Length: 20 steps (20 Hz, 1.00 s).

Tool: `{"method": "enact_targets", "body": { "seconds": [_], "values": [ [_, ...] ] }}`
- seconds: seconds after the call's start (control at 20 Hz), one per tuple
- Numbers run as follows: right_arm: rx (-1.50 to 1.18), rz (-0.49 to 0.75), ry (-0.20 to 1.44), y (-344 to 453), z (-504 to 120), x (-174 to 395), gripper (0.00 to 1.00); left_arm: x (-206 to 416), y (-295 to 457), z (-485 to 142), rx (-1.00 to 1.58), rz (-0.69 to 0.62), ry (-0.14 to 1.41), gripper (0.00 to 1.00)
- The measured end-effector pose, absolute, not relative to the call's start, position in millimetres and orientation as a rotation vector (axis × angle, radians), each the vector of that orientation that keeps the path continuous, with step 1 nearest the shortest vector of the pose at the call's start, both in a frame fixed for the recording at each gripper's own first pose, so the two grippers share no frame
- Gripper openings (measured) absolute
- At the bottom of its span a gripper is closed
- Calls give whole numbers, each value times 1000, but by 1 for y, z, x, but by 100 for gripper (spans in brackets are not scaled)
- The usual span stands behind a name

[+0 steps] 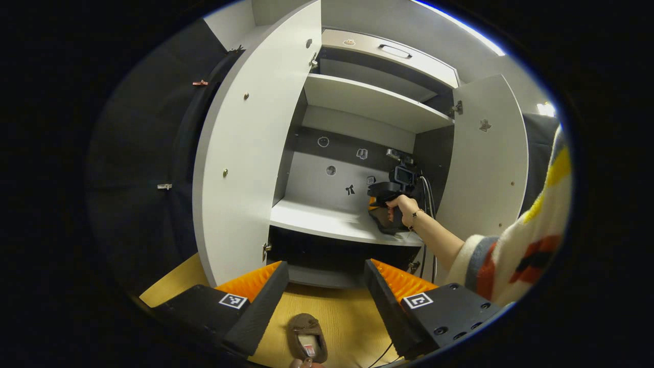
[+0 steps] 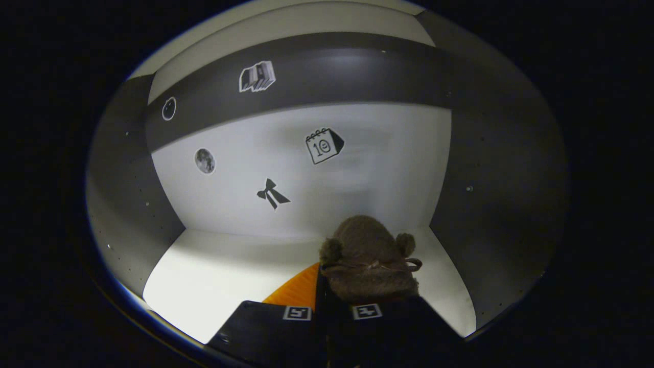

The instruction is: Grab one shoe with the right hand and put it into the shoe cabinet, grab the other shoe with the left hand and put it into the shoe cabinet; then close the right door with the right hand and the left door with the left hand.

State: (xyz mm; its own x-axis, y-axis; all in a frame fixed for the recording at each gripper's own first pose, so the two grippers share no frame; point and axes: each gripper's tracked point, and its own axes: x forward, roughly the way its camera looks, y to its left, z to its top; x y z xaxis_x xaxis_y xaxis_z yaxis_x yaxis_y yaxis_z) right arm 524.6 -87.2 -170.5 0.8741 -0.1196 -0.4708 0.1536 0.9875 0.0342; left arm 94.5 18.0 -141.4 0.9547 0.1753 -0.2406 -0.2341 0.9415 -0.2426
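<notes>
Right gripper clamped on a brown shoe over the cabinet shelf, toe pointing away; left gripper wide open, empty, second shoe directly below.

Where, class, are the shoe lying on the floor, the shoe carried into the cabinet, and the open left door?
Floor shoe (image 1: pixel 306 337), left gripper view, on its insole.
Carried shoe (image 2: pixel 367 255), right gripper view, on its furry toe.
Left door (image 1: pixel 250 153), left gripper view, on its inner panel.
</notes>
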Motion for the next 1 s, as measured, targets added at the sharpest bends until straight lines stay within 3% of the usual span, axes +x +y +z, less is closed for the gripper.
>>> {"method": "enact_targets", "body": {
  "seconds": [0.05, 0.2, 0.25, 0.35, 0.4, 0.75, 1.0],
  "values": [
    [64, -119, 509, -80, -172, 519, 13, 93, 18, -140, -271, 215, 215, 95],
    [10, -92, 515, -70, -171, 510, 57, 89, 20, -140, -271, 225, 213, 95],
    [-11, -78, 508, -65, -166, 503, 55, 86, 21, -140, -271, 228, 212, 95],
    [-51, -72, 476, -60, -155, 488, 79, 82, 21, -138, -271, 229, 208, 95],
    [-54, -72, 464, -58, -149, 479, 96, 79, 21, -137, -272, 227, 203, 95],
    [16, 13, 208, -25, -62, 375, 99, 55, 22, -129, -244, 185, 159, 95],
    [44, 58, 164, -3, -75, 266, 98, 47, 10, -146, -196, 85, 165, 95]
  ]
}}
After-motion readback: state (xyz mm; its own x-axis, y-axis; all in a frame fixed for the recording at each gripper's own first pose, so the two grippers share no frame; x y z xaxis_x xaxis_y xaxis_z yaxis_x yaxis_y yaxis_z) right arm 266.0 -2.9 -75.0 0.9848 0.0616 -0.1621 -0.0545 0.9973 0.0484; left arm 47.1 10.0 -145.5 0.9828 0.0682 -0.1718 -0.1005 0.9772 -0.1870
